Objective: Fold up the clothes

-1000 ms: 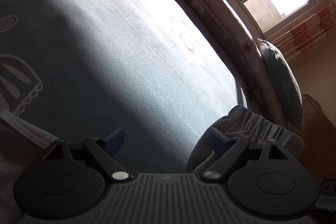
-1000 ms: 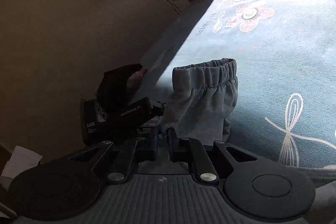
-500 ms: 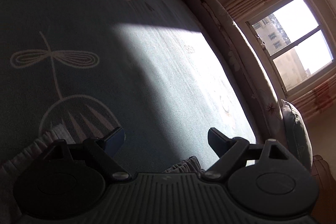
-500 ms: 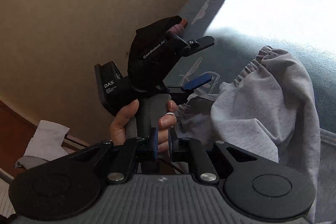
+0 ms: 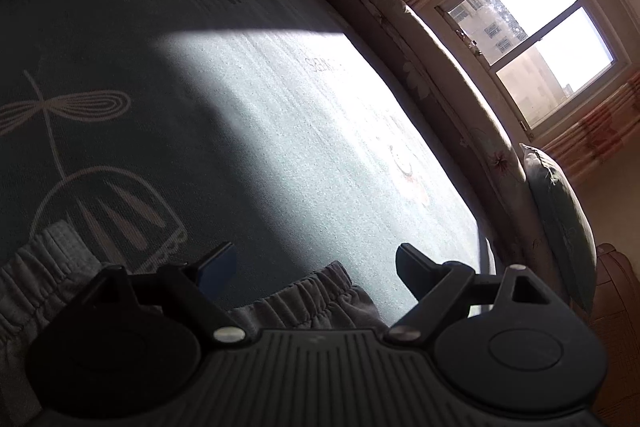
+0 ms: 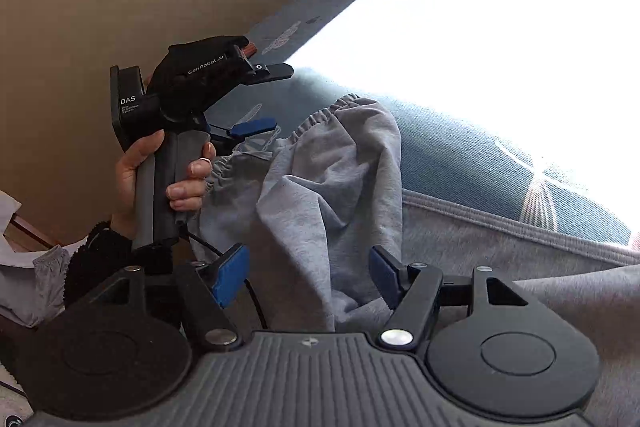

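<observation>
Grey sweatpants (image 6: 332, 187) lie bunched on the bed (image 6: 460, 155), on its blue patterned cover, their elastic waistband gathered near the bed's edge. Right tongs (image 6: 308, 275) have just been opening: the blue pads stand apart with a fold of the cloth between them, not pressed. Left tongs (image 5: 316, 267), held in a hand (image 6: 160, 171), gape wide and released above the waistband (image 5: 312, 291), gripping nothing.
</observation>
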`<act>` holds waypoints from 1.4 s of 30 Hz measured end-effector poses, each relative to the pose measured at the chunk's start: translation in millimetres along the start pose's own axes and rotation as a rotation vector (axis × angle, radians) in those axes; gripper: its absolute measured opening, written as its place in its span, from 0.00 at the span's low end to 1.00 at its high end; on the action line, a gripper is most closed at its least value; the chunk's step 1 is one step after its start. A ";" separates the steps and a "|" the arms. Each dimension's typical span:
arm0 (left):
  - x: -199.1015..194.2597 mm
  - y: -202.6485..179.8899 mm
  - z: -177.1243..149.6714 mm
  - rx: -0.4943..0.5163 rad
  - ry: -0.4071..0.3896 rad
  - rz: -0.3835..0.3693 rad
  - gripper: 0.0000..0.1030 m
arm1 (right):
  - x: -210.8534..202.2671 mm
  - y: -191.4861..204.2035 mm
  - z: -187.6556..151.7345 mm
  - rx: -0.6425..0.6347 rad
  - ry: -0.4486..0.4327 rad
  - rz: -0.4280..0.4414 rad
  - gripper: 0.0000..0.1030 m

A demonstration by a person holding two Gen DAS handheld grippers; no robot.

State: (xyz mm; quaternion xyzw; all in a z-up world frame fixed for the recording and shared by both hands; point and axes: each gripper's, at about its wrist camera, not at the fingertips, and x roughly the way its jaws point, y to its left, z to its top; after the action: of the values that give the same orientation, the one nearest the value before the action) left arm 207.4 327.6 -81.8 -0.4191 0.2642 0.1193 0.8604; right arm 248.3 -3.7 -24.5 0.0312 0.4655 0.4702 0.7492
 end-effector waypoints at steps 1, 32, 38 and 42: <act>0.2 -0.8 0.1 0.004 -0.001 0.003 0.84 | 7.9 6.2 -5.3 -0.022 0.008 -0.003 0.43; 0.2 -117.2 -82.7 0.424 0.188 -0.231 0.84 | -60.2 -17.4 -80.3 0.111 -0.219 -0.096 0.44; 9.9 -149.3 -116.5 0.535 0.229 -0.250 0.84 | -72.3 -41.1 -62.3 0.069 -0.221 -0.204 0.44; 16.8 -141.3 -112.5 0.515 0.241 -0.223 0.84 | -63.7 -51.4 -19.0 -0.027 -0.175 -0.236 0.44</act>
State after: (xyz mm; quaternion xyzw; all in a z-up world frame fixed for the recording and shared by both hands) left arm 241.8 151.5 -55.4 -0.2249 0.3384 -0.0973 0.9085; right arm 261.2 -86.5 -17.5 0.0070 0.3925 0.3804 0.8374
